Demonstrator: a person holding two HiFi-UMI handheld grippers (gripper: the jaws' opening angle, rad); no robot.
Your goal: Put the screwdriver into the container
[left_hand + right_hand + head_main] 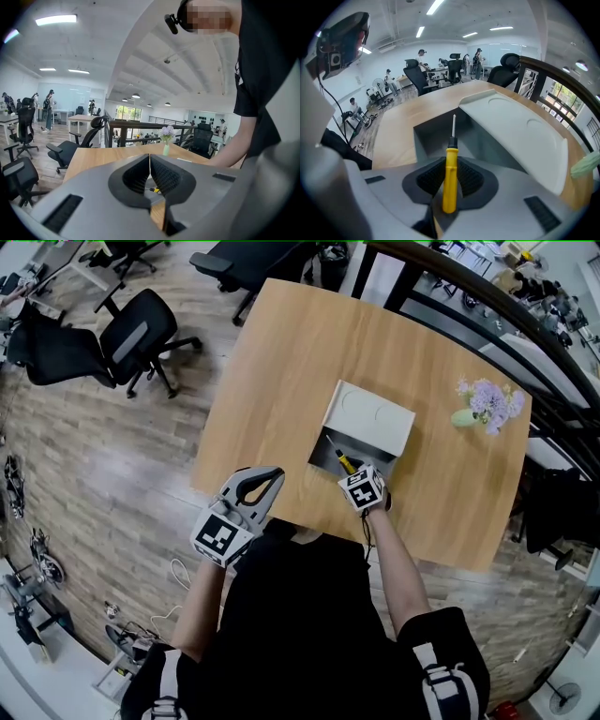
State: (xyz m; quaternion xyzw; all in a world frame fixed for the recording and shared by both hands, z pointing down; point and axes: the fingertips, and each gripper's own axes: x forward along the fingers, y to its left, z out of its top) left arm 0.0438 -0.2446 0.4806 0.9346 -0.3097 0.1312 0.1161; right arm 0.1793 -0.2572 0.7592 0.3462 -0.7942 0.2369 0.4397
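At the near edge of the wooden table [281,362] the person stands in a black shirt, one gripper in each hand. The left gripper [270,476] hangs over the near left corner, close to level. Its jaws are pressed together with only a thin seam between the ribbed pads [136,176], and nothing sits in them.

Further along the near edge, just inside it, the right gripper [359,479] tilts steeply down. Its claw pinches the yellow handle of a screwdriver [450,180]. The pads [469,178] press on either side of the handle. The butt of the handle sticks out behind them, and the black collar and thin metal shaft reach out ahead. In the head view the screwdriver [342,459] slants away from the gripper, with its tip over the open mouth of the container [321,456]. I cannot tell whether the tip touches the floor of the box.

The container is a grey box near the middle of the table, a little toward the near edge. Its pale lid [370,414] is swung open and leans off the far side. In the right gripper view the shaft points into the dark hollow between the box walls [433,133], and the lid [515,136] spreads to the right.

Toward the far right corner stands a small green vase of lilac flowers [485,402], well apart from the box. Beyond the table's left edge, black office chairs [141,334] stand on the wood floor.
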